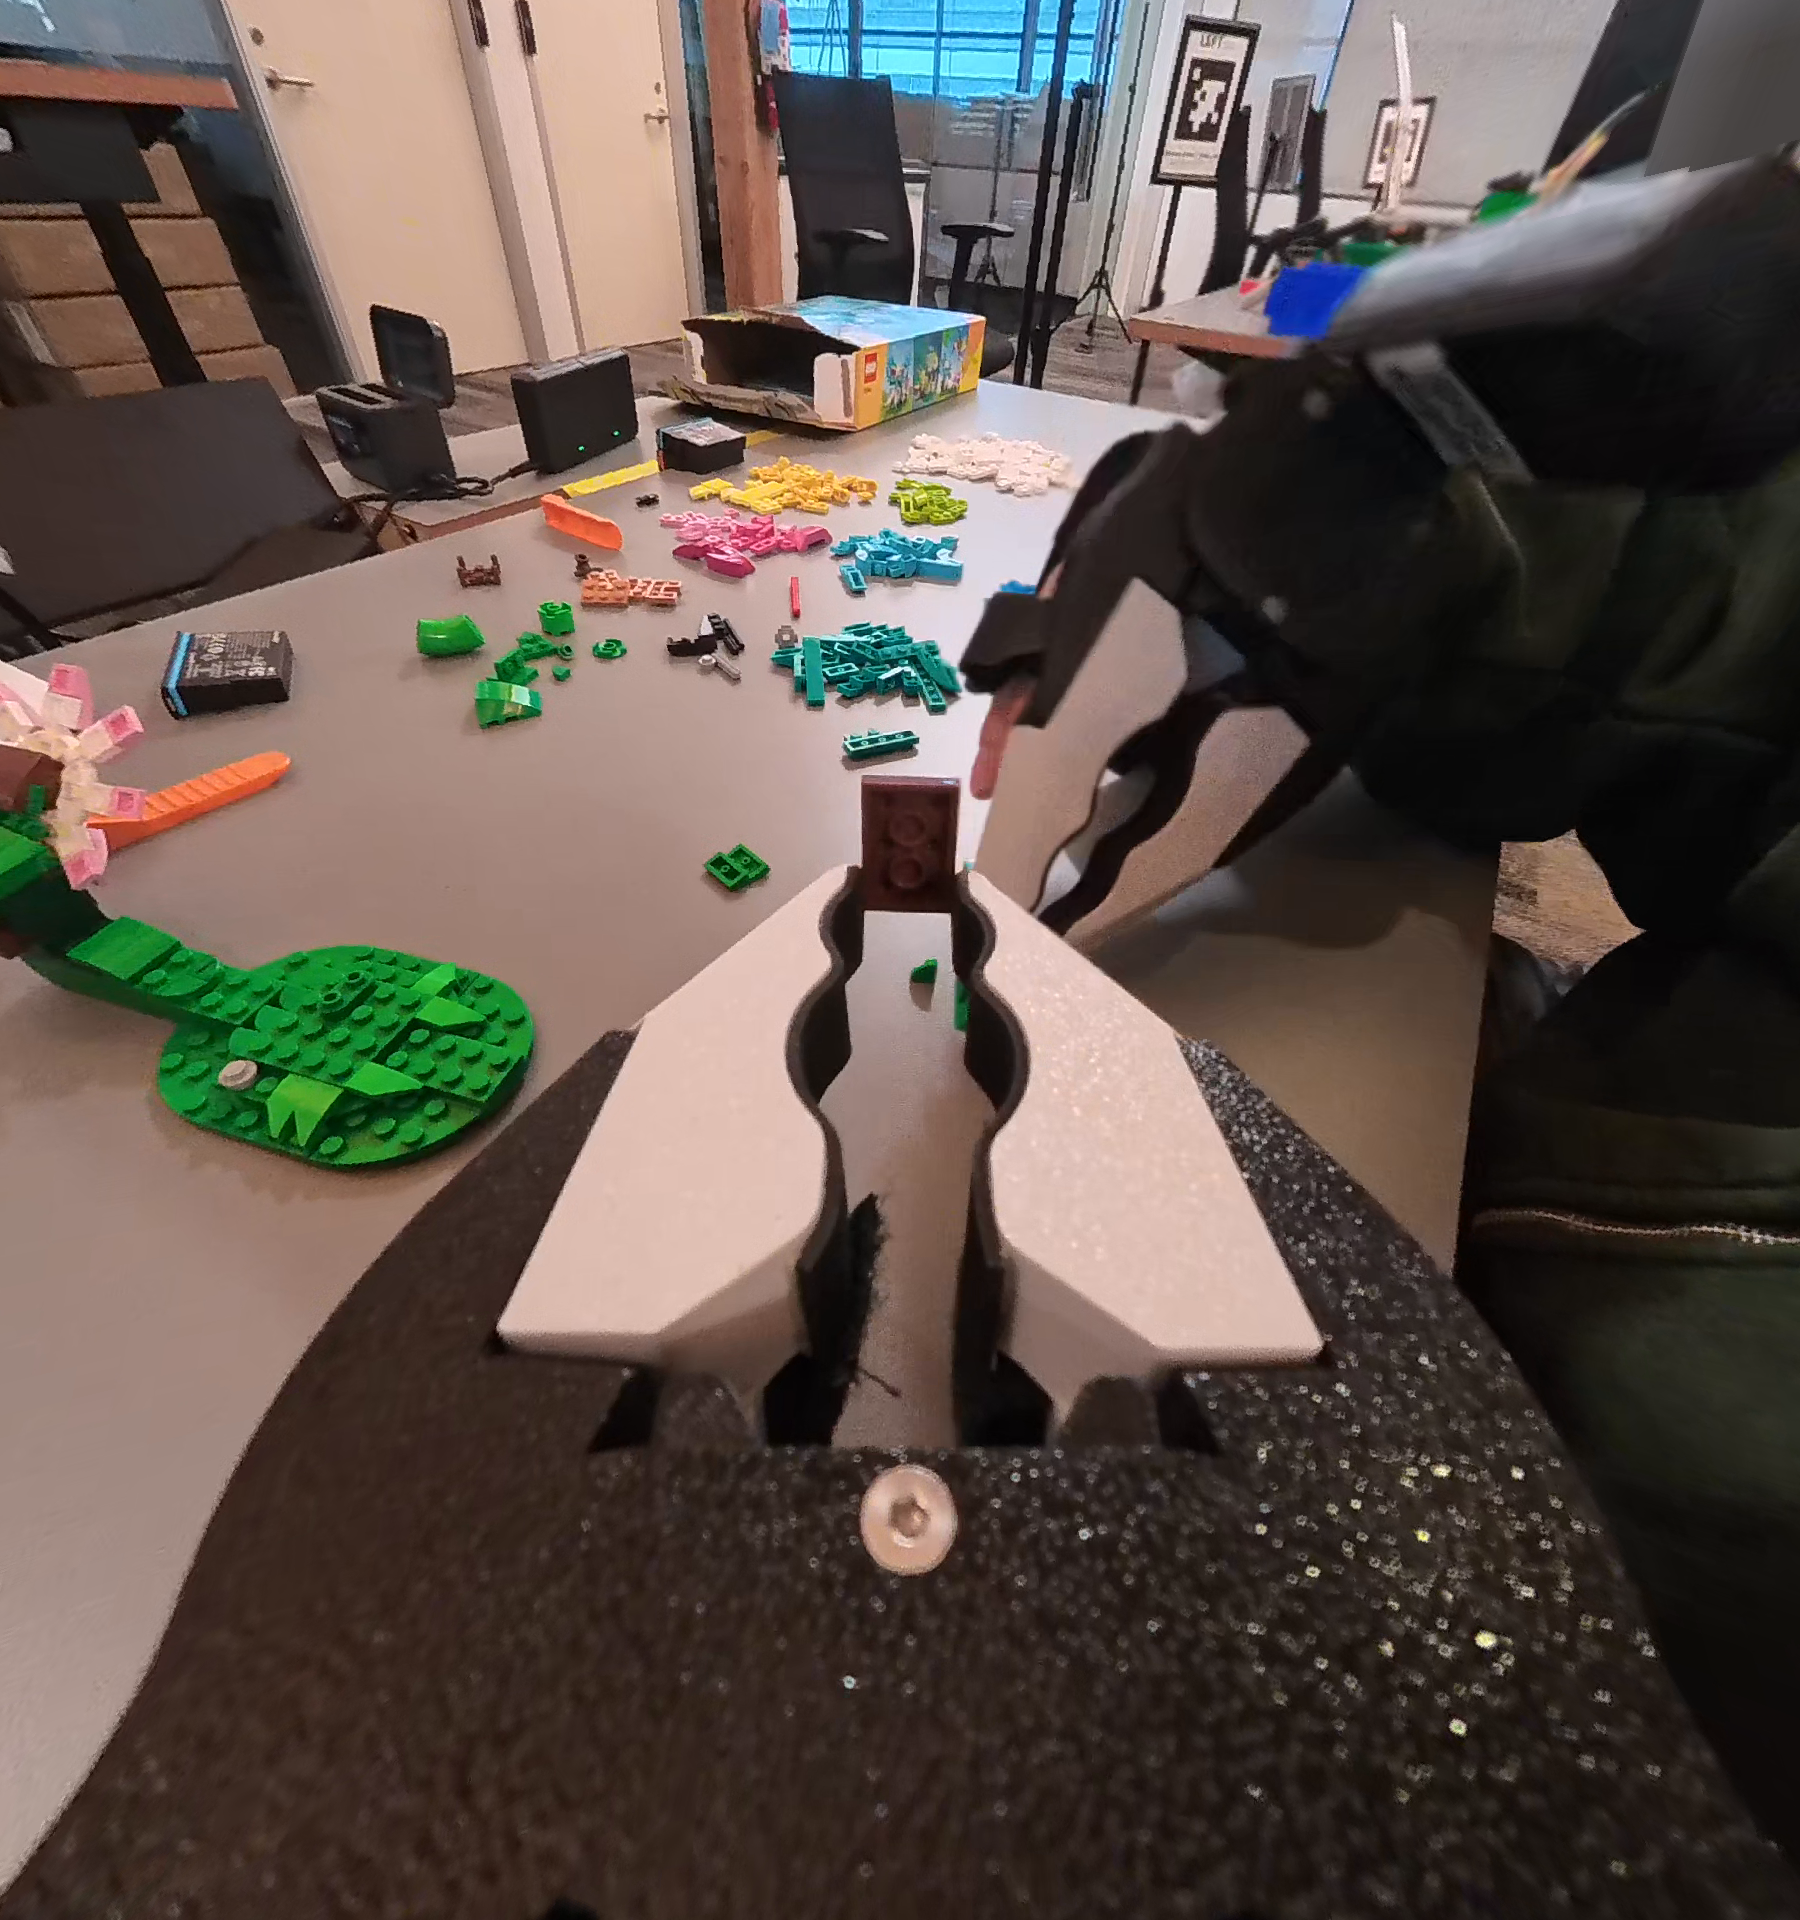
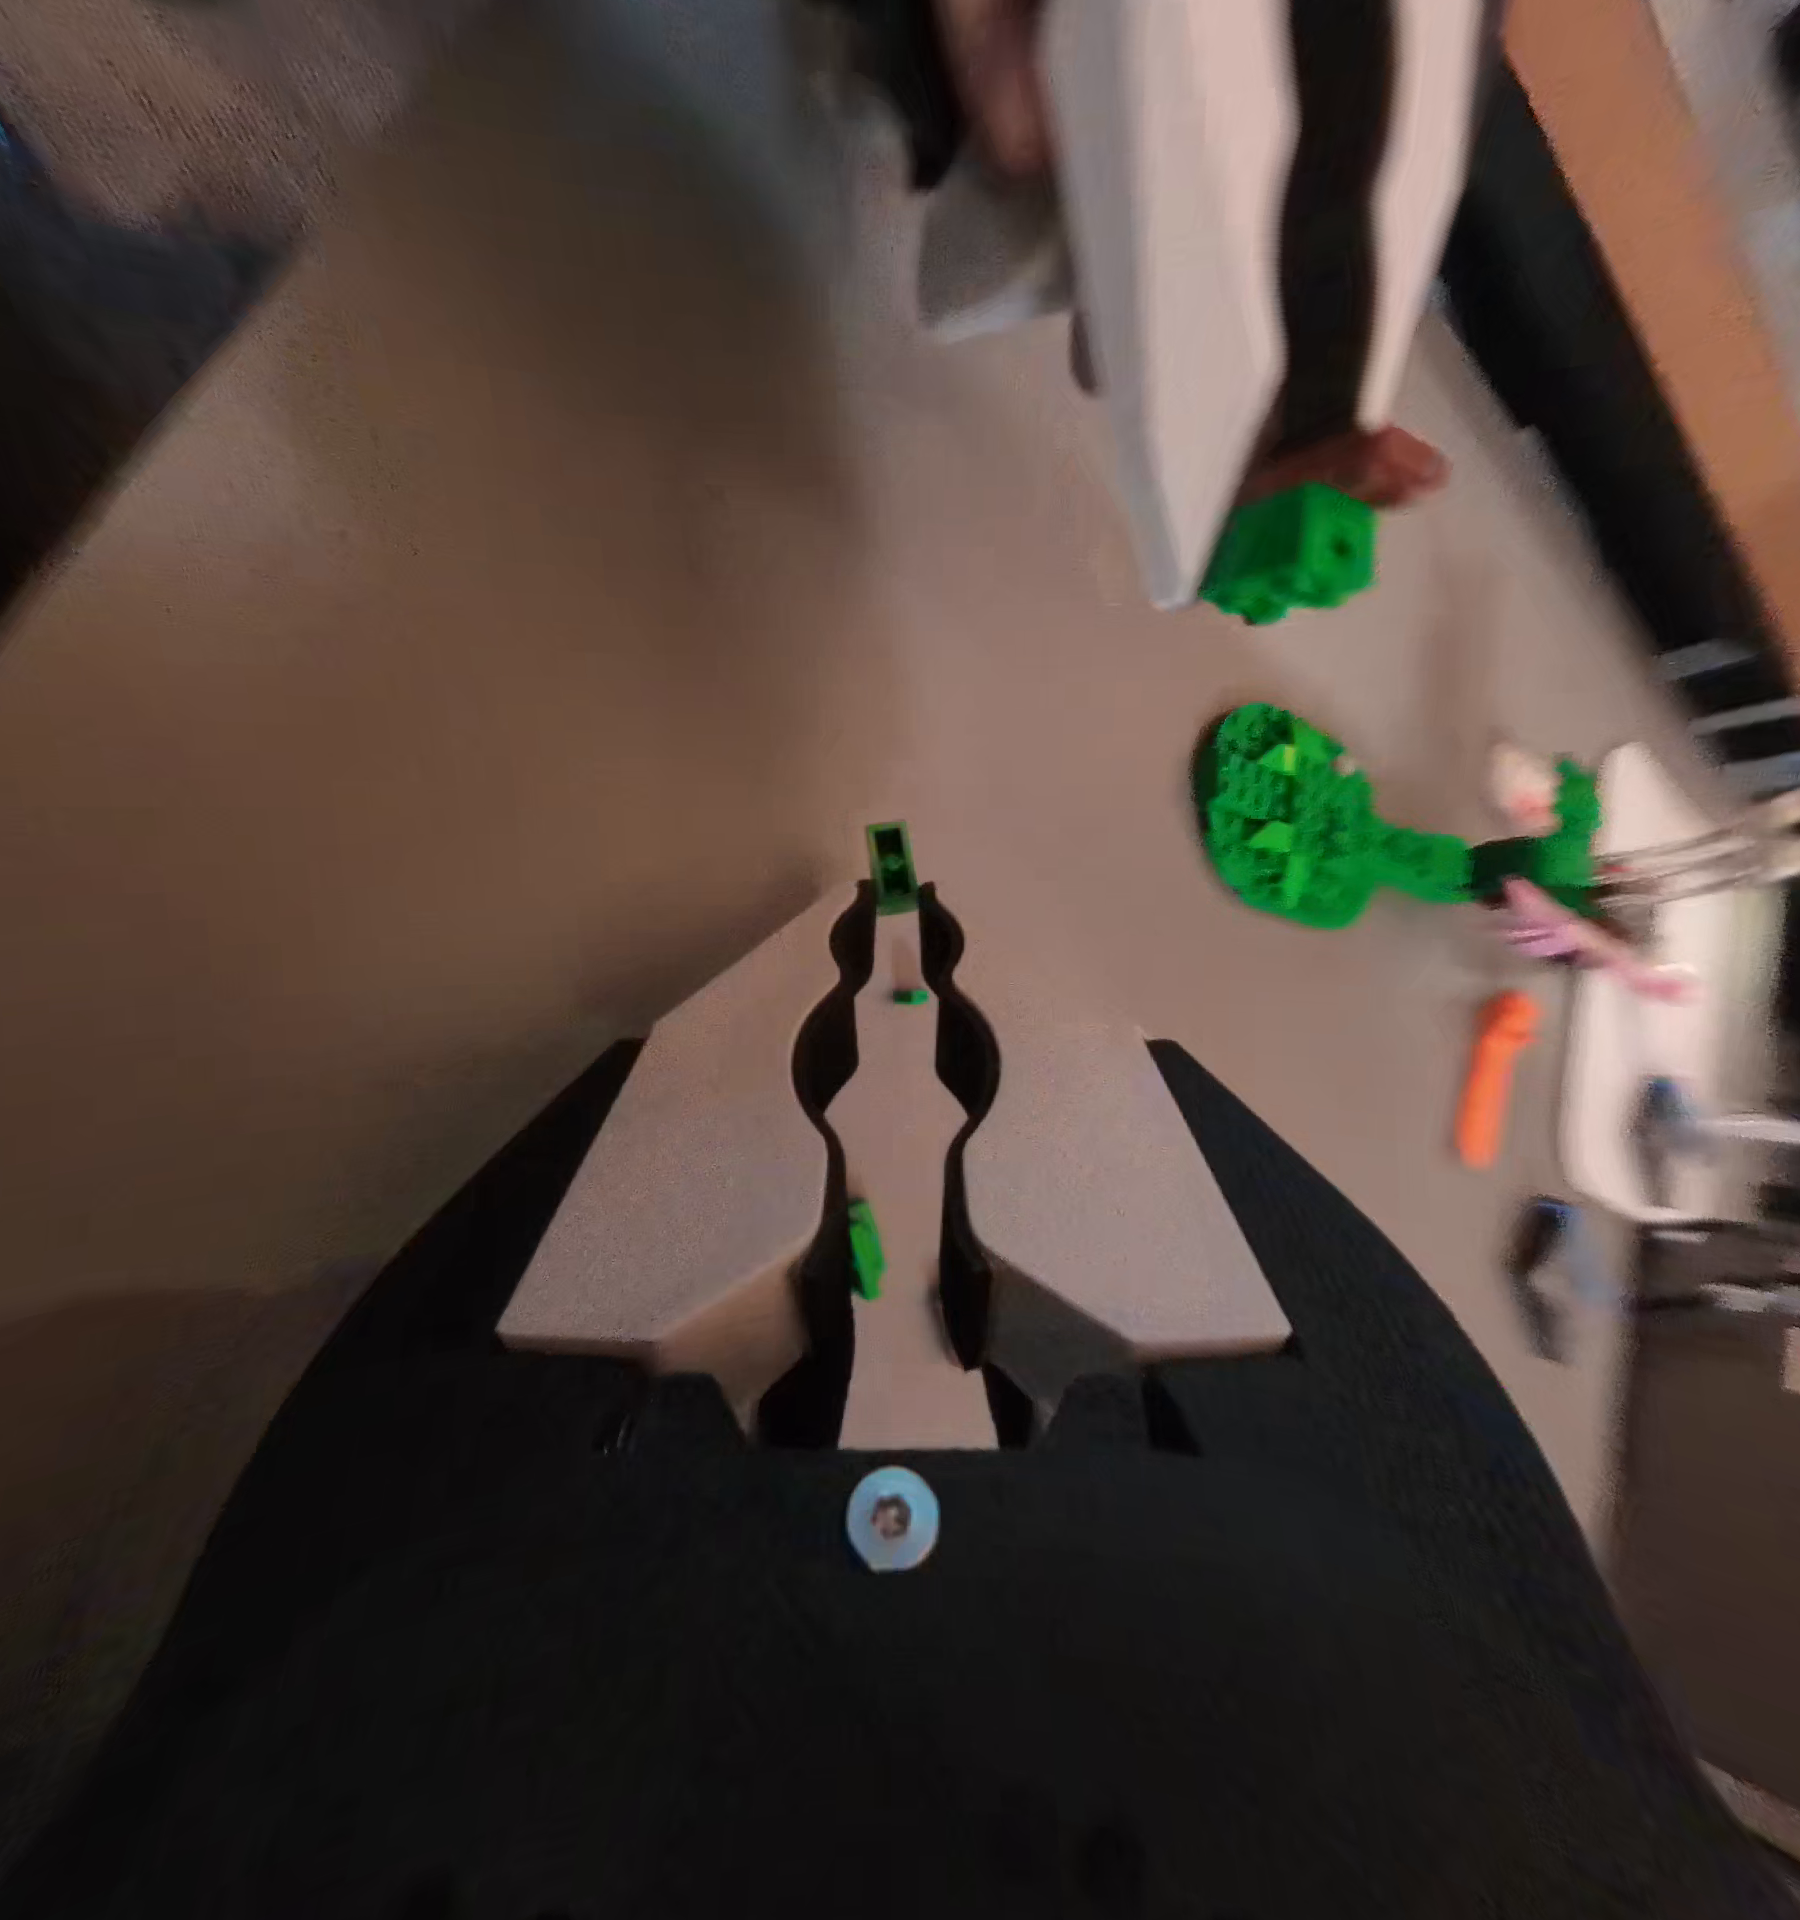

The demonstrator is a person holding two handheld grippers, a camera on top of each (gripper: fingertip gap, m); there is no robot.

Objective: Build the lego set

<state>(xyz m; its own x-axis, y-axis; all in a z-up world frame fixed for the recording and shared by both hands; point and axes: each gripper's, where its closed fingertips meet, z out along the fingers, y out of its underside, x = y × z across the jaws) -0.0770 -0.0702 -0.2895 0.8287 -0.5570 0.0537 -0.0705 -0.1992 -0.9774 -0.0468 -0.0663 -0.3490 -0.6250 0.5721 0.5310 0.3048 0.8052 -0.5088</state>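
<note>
Left gripper (image 1: 909, 883): brown 2x3 plate (image 1: 909, 844) pinched at fingertips, studs toward camera; green block (image 2: 1291, 556) seen under it from right wrist view. Right gripper (image 2: 894, 891): nearly closed on small green brick (image 2: 892, 868), view blurred. Green leaf-base model (image 1: 345, 1049) with pink flower (image 1: 65, 764) laid on grey table (image 1: 563, 831), left of grippers. Sorted brick piles beyond: teal (image 1: 865, 665), pink (image 1: 740, 535), yellow (image 1: 782, 486), white (image 1: 984, 459). Torn set box (image 1: 834, 358) at far edge, printing noted, not transcribed.
</note>
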